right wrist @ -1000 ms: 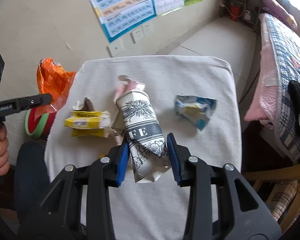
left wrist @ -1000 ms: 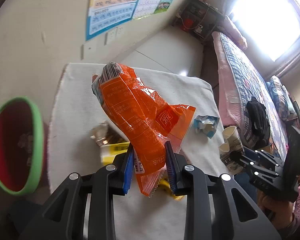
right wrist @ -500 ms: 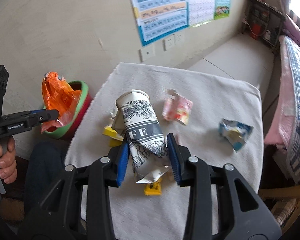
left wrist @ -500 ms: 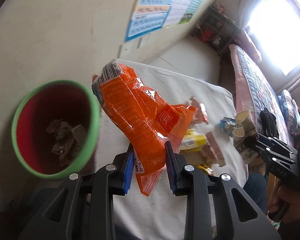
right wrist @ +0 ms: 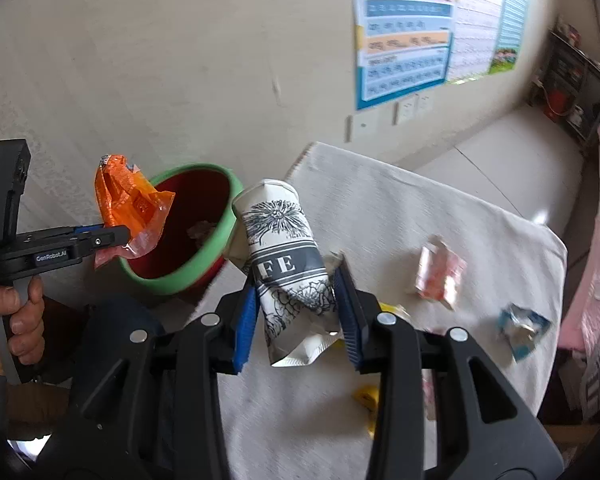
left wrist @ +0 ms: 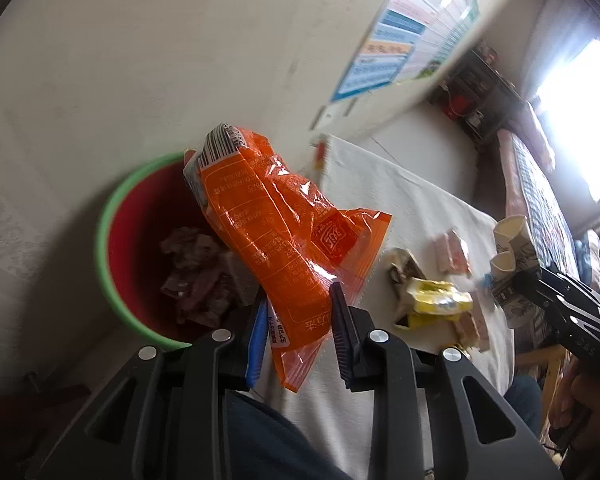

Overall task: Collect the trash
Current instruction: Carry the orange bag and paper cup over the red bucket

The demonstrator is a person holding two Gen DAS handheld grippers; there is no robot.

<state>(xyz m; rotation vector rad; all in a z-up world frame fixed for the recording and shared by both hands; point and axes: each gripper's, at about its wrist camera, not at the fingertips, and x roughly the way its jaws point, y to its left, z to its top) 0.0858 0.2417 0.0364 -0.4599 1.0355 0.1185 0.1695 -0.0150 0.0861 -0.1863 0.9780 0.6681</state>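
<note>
My left gripper (left wrist: 300, 320) is shut on an orange snack wrapper (left wrist: 276, 232) and holds it over the near rim of a green-rimmed red bin (left wrist: 112, 264) that has scraps inside. The wrapper (right wrist: 128, 204) and bin (right wrist: 220, 236) also show in the right wrist view. My right gripper (right wrist: 296, 300) is shut on crushed black-and-white paper cups (right wrist: 284, 256), held above the white-cloth table (right wrist: 400, 216) just right of the bin. The cups also show in the left wrist view (left wrist: 512, 256).
On the table lie a yellow wrapper (left wrist: 436, 300), a pink carton (right wrist: 440, 272), a blue-white wrapper (right wrist: 520, 324) and a small yellow scrap (right wrist: 366, 394). A wall with posters (right wrist: 420, 32) stands behind. A bed (left wrist: 540, 184) lies to the right.
Both grippers have swung left toward the bin with their loads. The orange wrapper now hangs over the bin's opening, and the cups are close beside its rim.
</note>
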